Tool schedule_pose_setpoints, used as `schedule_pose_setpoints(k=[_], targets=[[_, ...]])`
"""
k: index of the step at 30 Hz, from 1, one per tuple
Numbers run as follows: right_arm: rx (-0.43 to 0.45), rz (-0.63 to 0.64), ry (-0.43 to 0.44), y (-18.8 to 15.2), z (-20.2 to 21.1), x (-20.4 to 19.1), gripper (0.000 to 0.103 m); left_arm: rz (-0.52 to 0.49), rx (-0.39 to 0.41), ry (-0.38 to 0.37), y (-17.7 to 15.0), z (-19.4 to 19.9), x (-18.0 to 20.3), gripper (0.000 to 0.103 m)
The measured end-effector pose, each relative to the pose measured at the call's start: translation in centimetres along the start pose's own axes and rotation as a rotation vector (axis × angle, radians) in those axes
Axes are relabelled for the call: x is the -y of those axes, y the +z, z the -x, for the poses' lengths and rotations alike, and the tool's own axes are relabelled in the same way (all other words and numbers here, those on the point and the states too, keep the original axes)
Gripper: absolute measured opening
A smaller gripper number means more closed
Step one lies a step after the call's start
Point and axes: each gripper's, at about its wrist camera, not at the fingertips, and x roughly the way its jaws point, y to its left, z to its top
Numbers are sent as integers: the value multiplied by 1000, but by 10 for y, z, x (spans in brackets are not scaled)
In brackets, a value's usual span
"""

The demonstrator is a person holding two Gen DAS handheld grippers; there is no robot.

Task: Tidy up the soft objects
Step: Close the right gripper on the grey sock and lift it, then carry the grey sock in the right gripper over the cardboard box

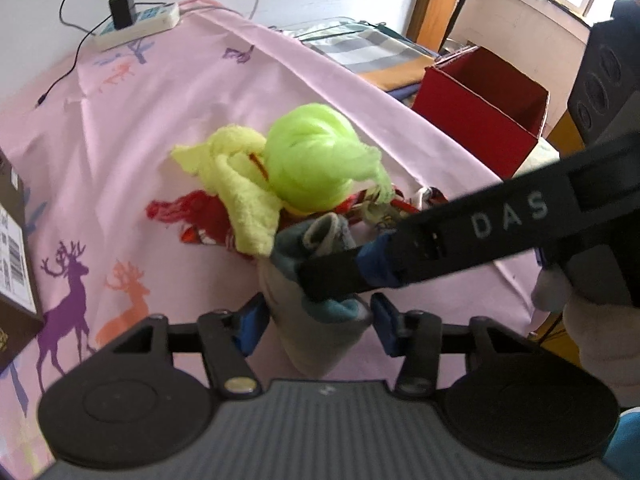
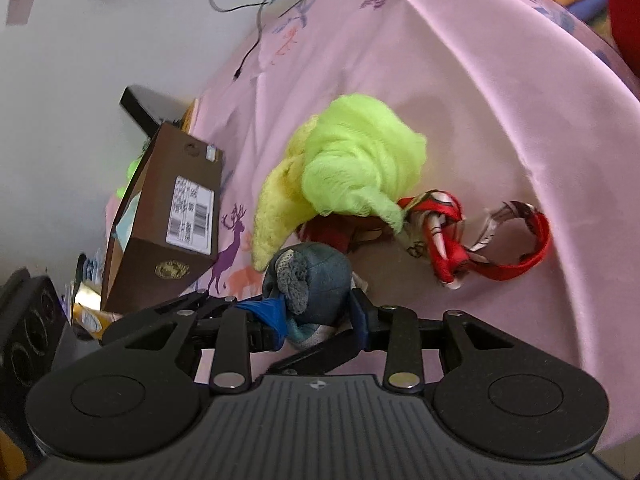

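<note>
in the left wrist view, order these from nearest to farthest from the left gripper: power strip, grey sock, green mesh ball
1. grey sock: between the jaws of the left gripper, bottom centre.
2. green mesh ball: mid-frame, on the pile beyond the sock.
3. power strip: far upper left, at the edge of the pink sheet.

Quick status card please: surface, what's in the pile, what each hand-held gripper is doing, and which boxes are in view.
surface: pink deer-print cloth
pile: green mesh bundle, yellow towel, red ribbon
sock: grey-blue sock, nearest the cameras
left hand-held gripper: jaws either side of the sock, pads apart from it
right hand-held gripper: closed on the sock's rolled end
boxes: red box, brown box
</note>
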Motion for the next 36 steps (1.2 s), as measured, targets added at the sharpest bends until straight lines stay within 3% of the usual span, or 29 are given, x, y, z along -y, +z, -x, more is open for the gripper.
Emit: schedule_pose_setpoints(k=[13, 21, 36], targets=[[-79, 165, 69, 1, -22, -43, 18, 44, 33, 93, -12, 37, -26, 50], [-92, 264, 122, 9, -39, -87, 18, 107, 105, 162, -19, 75, -60, 50], [80, 437, 186, 34, -58, -192, 18, 67, 312, 245, 2, 156, -138, 50]])
